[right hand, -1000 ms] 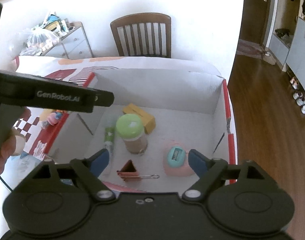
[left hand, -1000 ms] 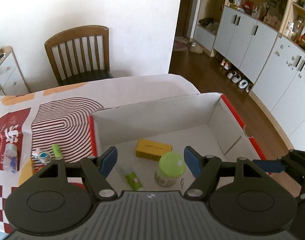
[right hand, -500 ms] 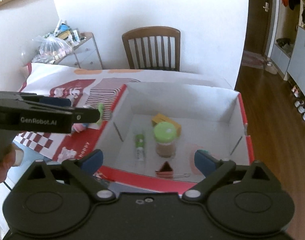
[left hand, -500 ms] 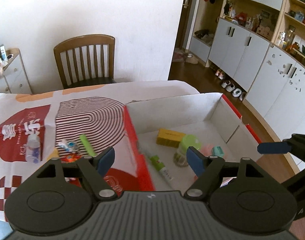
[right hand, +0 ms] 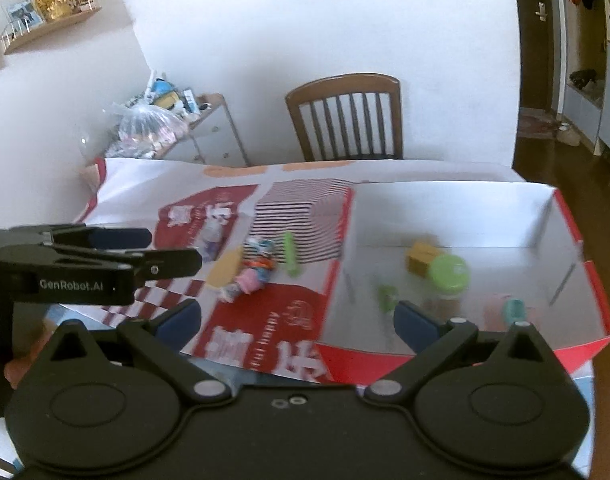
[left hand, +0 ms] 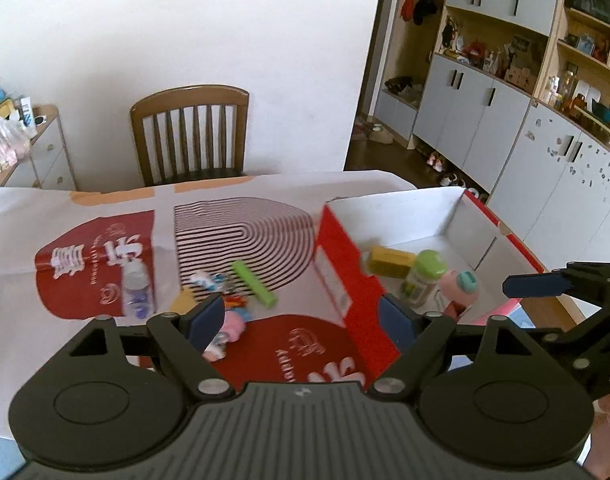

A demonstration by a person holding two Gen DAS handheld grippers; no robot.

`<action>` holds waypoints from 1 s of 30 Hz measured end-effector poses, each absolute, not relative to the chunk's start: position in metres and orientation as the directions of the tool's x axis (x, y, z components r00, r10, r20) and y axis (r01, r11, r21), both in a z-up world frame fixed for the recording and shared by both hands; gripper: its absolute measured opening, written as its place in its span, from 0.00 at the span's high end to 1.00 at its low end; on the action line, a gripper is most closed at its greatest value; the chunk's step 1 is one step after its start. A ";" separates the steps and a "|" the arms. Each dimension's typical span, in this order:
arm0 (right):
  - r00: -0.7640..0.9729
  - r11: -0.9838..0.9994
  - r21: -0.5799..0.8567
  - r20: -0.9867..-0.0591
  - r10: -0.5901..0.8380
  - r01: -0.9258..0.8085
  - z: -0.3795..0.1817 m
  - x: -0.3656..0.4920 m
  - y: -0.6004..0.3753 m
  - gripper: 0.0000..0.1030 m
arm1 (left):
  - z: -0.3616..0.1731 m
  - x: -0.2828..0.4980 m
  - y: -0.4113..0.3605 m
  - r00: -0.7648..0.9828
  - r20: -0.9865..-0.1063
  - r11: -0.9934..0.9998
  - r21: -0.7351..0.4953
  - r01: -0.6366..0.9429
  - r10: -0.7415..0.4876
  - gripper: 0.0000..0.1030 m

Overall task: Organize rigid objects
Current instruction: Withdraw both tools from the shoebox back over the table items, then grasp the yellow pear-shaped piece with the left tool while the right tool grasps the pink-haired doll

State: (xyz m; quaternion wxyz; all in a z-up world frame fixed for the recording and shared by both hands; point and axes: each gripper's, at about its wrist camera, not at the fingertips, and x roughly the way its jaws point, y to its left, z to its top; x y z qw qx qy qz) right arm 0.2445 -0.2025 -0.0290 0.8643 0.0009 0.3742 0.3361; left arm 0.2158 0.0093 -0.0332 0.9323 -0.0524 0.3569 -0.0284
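A red-and-white cardboard box (left hand: 337, 264) (right hand: 565, 216) sits on the table's right side. Inside lie a yellow block (left hand: 389, 261) (right hand: 421, 258), a green-lidded jar (left hand: 423, 276) (right hand: 449, 274), a green tube (right hand: 387, 296) and a pink-and-teal item (left hand: 461, 286) (right hand: 509, 310). On the cloth to the left lie a green bar (left hand: 253, 283) (right hand: 289, 254), a small clear bottle (left hand: 135, 286) (right hand: 211, 236), a yellow piece (right hand: 224, 268) and small toy figures (left hand: 231, 320) (right hand: 257, 266). My left gripper (left hand: 297, 318) is open and empty above the cloth beside the box. My right gripper (right hand: 297, 320) is open and empty near the box's front edge.
A patterned red-and-white tablecloth (left hand: 85, 248) covers the table. A wooden chair (left hand: 189, 132) (right hand: 345, 116) stands behind it. A side cabinet with bags (right hand: 161, 128) is at the left; grey cupboards (left hand: 485, 120) line the right wall.
Both grippers have pulled back and swung left, away from the box interior. The loose items on the cloth have come into fuller view. Both stay open and empty.
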 end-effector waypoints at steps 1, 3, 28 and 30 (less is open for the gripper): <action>0.491 0.771 0.253 -0.646 0.584 -0.585 -0.030 0.243 -0.197 0.00 | -0.035 0.214 0.016 0.745 -0.661 0.993 -0.120 0.014 -0.091 0.18; 0.484 0.764 0.250 -0.648 0.588 -0.595 -0.032 0.238 -0.185 0.00 | -0.039 0.209 0.030 0.744 -0.662 0.992 -0.128 0.014 -0.096 0.16; 0.472 0.750 0.065 -0.740 0.479 -0.658 -0.106 0.251 -0.047 0.01 | -0.140 0.248 0.139 0.729 -0.684 0.975 -0.167 -0.143 -0.010 0.00; 0.464 0.741 0.045 -0.754 0.465 -0.670 -0.114 0.255 -0.038 0.03 | -0.148 0.254 0.139 0.719 -0.695 0.977 -0.159 -0.143 -0.007 0.00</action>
